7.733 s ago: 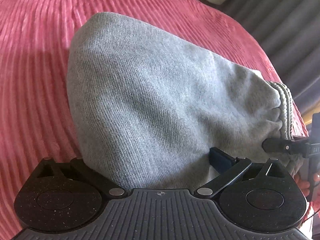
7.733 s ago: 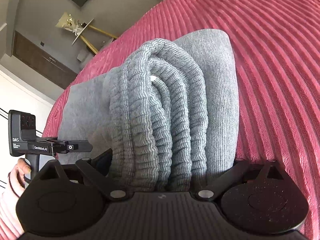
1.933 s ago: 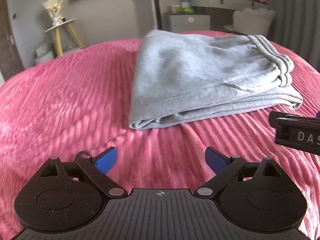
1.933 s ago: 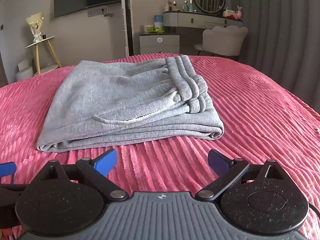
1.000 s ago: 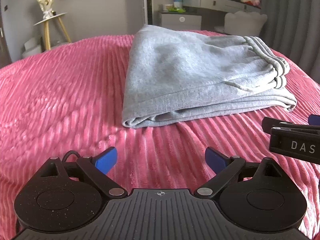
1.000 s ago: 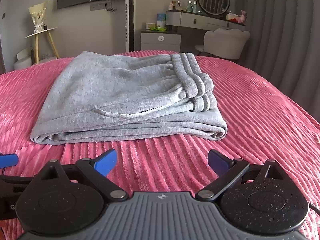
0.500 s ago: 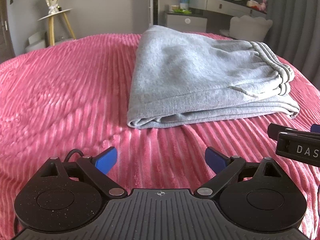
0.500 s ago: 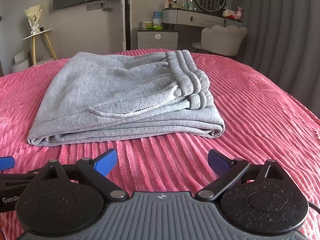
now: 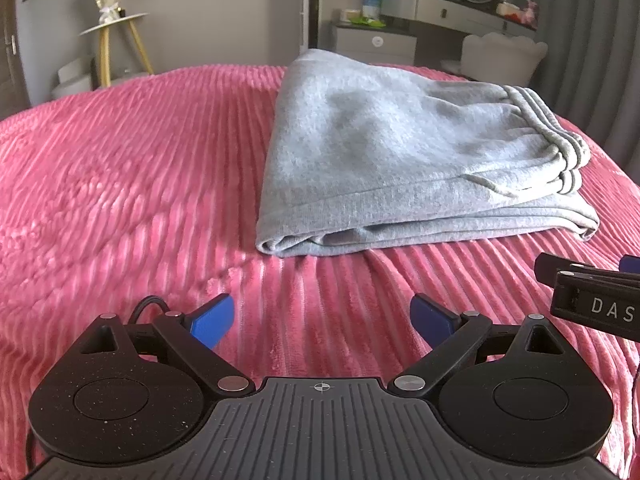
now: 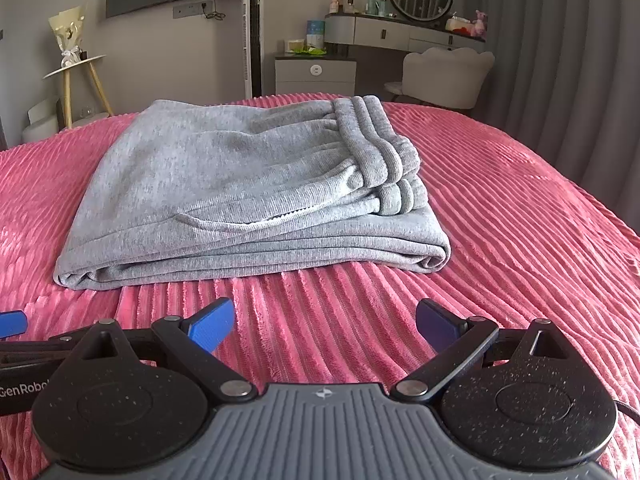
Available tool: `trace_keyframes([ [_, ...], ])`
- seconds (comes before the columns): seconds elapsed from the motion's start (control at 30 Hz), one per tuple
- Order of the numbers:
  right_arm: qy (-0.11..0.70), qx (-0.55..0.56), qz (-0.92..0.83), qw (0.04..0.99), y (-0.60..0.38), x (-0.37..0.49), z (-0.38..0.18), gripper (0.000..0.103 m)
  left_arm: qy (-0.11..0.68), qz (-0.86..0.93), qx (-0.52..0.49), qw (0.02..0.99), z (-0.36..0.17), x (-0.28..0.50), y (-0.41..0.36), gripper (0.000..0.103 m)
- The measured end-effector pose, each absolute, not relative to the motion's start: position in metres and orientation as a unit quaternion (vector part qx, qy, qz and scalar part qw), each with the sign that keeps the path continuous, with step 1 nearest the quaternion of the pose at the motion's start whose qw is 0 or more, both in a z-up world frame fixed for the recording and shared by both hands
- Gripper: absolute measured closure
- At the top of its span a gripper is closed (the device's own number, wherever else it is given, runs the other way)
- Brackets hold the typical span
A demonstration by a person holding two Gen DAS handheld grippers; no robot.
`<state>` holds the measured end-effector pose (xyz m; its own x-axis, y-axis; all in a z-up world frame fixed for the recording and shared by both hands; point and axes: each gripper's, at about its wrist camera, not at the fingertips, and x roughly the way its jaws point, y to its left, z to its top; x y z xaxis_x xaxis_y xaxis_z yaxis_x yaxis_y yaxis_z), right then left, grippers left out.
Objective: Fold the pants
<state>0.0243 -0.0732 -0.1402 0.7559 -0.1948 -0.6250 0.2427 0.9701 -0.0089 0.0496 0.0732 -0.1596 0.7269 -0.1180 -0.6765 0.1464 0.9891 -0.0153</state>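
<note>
Grey sweatpants (image 9: 404, 160) lie folded into a flat stack on the pink ribbed bedspread (image 9: 132, 184), the ribbed waistband on the right side. In the right wrist view the same pants (image 10: 240, 196) sit straight ahead, layered edges facing me. My left gripper (image 9: 322, 318) hovers short of the stack, open, nothing between its blue pads. My right gripper (image 10: 325, 324) is likewise open and empty, held back from the pants. The right gripper's body (image 9: 592, 296) shows at the right edge of the left wrist view.
The bedspread (image 10: 520, 240) spreads wide around the stack. Past the bed stand a small round side table (image 10: 74, 68), a grey dresser with a round mirror (image 10: 404, 32), a pale chair (image 10: 444, 76) and grey curtains (image 10: 568, 60).
Both grippers let go of the pants, which now lie folded on the bed, and pulled back. Over the last second only the views have shifted slightly.
</note>
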Motion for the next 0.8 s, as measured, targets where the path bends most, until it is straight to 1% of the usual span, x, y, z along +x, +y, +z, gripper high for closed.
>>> trace_keyframes([
  [0.8,0.329,0.037,-0.117,0.936,-0.0745,0.0235,-0.1405,0.005,0.363,-0.075,0.023,0.929,-0.1602,0.0491,0.071,0.005],
])
